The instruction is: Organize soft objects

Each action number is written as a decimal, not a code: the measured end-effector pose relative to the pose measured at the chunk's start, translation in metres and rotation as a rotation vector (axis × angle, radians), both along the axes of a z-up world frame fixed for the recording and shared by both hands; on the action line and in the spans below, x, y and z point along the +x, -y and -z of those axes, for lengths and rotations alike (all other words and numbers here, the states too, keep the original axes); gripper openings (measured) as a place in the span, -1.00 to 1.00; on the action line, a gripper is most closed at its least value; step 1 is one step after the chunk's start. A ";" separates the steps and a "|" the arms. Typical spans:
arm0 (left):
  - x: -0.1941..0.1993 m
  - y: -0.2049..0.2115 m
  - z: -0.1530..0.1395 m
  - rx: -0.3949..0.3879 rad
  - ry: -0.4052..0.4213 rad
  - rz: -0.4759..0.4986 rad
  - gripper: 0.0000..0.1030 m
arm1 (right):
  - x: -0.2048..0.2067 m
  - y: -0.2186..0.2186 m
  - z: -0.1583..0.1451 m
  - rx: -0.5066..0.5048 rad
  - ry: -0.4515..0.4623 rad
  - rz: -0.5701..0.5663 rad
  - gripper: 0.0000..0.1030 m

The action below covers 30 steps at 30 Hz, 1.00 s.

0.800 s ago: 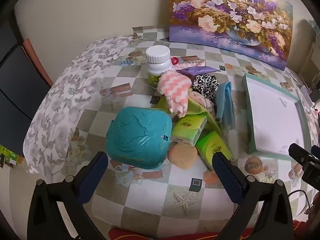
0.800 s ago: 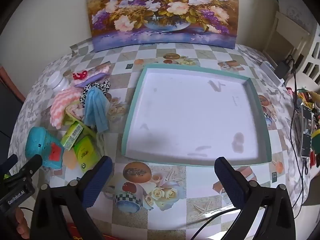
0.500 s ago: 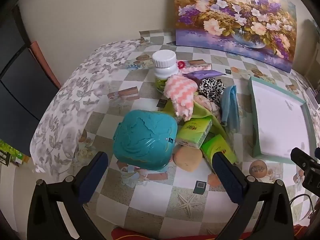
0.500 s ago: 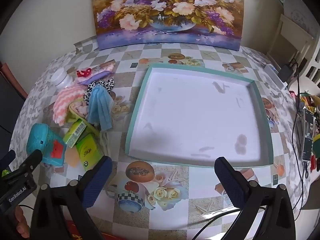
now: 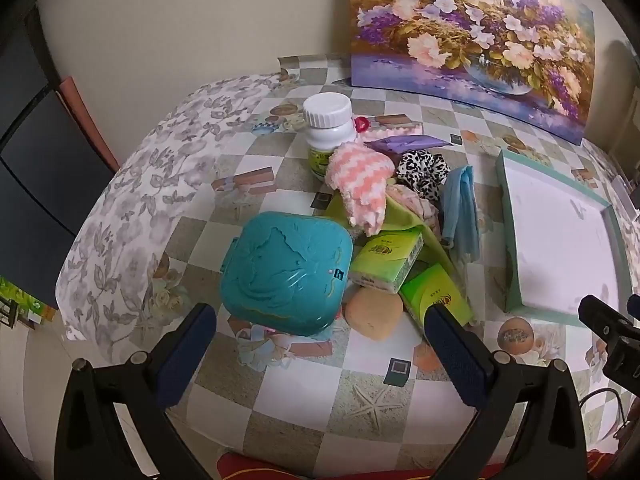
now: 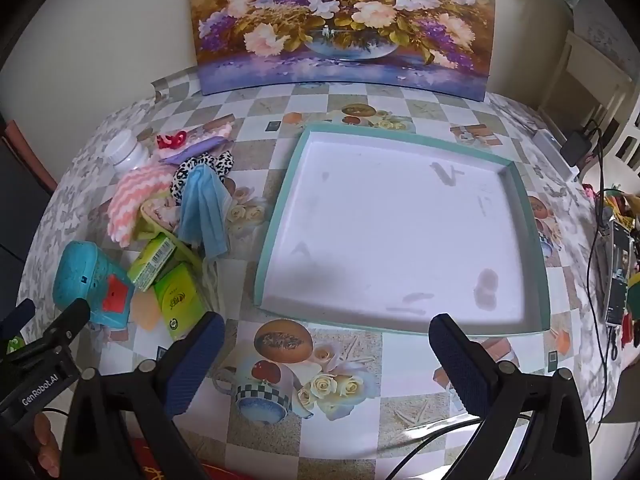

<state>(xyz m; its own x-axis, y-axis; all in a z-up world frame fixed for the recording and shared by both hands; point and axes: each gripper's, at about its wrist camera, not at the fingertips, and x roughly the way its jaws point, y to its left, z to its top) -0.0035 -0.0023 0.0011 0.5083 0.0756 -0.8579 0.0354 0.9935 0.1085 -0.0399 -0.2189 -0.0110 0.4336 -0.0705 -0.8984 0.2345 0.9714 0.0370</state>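
— What sits before the left gripper (image 5: 320, 334)?

— Its two blue-padded fingers stand wide apart with nothing between them, hanging over a checkered tablecloth (image 5: 280, 392). Just beyond them lies a heap: a teal case (image 5: 286, 272), a round peach sponge (image 5: 374, 314) touching its side, and two green tissue packs (image 5: 386, 258), one leaning on the other.

— And the soft things?

— All on the pile, left of the tray. A pink-and-white zigzag cloth (image 5: 362, 184) drapes over a yellow-green basket (image 5: 404, 216); a leopard-print scrunchie (image 5: 424, 168) lies behind it, and a blue face mask (image 5: 460, 208) hangs down the side nearest the tray. A white-capped bottle (image 5: 328, 128) stands upright at the back.

— The right gripper (image 6: 326, 346)?

— Also spread wide and holding nothing, poised above the near rim of a shallow white tray with a teal edge (image 6: 280, 216). Nothing lies in the tray but some grey smudges.

— Anything else in shot?

— A flower painting (image 6: 340, 20) leans against the wall behind the table, and cables (image 6: 600, 208) trail along the far right edge.
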 end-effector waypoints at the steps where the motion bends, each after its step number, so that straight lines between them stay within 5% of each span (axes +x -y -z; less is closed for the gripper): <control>1: 0.000 0.000 0.000 0.000 0.000 0.000 1.00 | 0.000 0.000 0.000 -0.001 -0.001 0.000 1.00; 30: 0.000 -0.001 0.003 0.010 -0.003 0.004 1.00 | 0.002 -0.001 0.002 -0.003 -0.007 -0.002 1.00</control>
